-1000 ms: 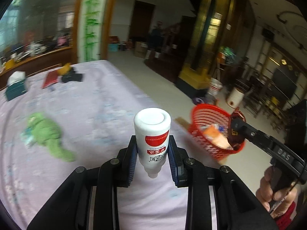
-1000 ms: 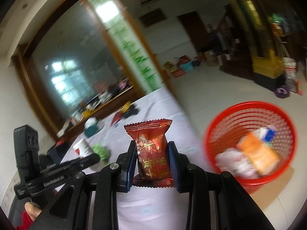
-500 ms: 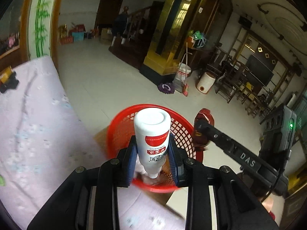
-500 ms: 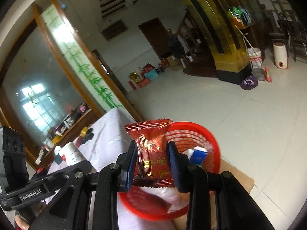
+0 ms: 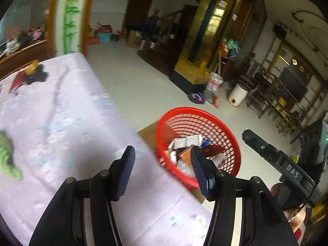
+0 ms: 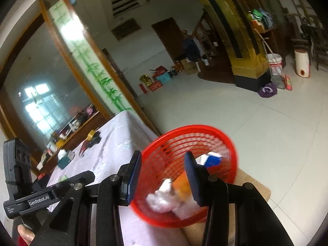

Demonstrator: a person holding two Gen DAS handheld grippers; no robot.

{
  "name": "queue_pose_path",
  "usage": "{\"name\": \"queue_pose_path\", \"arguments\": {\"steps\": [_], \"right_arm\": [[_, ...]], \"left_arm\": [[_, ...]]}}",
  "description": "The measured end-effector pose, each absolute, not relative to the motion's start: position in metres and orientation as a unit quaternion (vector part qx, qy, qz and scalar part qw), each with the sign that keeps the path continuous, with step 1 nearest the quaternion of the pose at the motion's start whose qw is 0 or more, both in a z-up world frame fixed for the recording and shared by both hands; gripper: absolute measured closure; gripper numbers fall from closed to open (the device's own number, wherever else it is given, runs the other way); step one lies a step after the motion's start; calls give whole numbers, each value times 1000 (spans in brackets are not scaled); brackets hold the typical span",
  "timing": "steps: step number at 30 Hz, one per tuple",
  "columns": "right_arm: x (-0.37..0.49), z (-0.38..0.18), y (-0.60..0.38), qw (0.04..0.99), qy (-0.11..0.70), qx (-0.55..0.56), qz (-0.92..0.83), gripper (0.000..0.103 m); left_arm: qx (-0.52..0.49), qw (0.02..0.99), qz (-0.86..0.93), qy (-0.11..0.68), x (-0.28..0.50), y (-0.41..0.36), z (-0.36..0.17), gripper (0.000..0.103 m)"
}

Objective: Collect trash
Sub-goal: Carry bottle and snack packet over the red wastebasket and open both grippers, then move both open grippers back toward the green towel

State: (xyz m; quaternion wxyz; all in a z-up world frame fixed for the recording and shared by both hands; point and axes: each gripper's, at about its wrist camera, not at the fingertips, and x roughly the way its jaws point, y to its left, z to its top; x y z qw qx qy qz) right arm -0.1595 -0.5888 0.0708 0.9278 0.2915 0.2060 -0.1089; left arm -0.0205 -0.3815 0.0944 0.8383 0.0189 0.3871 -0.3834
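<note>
A red mesh basket (image 5: 223, 123) stands beside the table's edge, on a cardboard box; it also shows in the right wrist view (image 6: 205, 131). It holds several pieces of trash: white packets, an orange pack (image 6: 181, 184), a blue-and-white carton (image 6: 212, 157) and a red wrapper (image 5: 213, 149). My left gripper (image 5: 163, 170) is open and empty over the table's edge, just left of the basket. My right gripper (image 6: 163, 176) is open and empty above the basket's near rim. A green crumpled thing (image 5: 8, 157) lies on the table at the left.
The table has a lilac cloth (image 5: 61, 123). At its far end lie a red and black pile (image 5: 30, 75), a tape roll (image 6: 91, 135) and a teal tissue box (image 6: 65, 160). Tiled floor (image 6: 266, 133) lies beyond the basket, with a gold pillar, buckets and chairs.
Both grippers have opened. The white bottle has left the left gripper and the red snack wrapper the right one; a red wrapper now lies in the basket. Both views have swung back toward the table.
</note>
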Motion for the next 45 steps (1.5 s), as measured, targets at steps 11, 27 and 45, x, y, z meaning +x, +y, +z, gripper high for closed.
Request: {"name": "queue_pose_path", "arguments": {"steps": [11, 27, 45], "right_arm": [[-122, 91, -477, 942, 237, 235, -16, 52], [-32, 95, -304, 937, 314, 101, 112, 23], [148, 26, -195, 912, 383, -48, 138, 17]], "left_arm": [[-4, 870, -309, 385, -19, -260, 103, 46], [-56, 908, -137, 392, 6, -61, 105, 41], [-70, 898, -134, 413, 45, 12, 98, 33]]}}
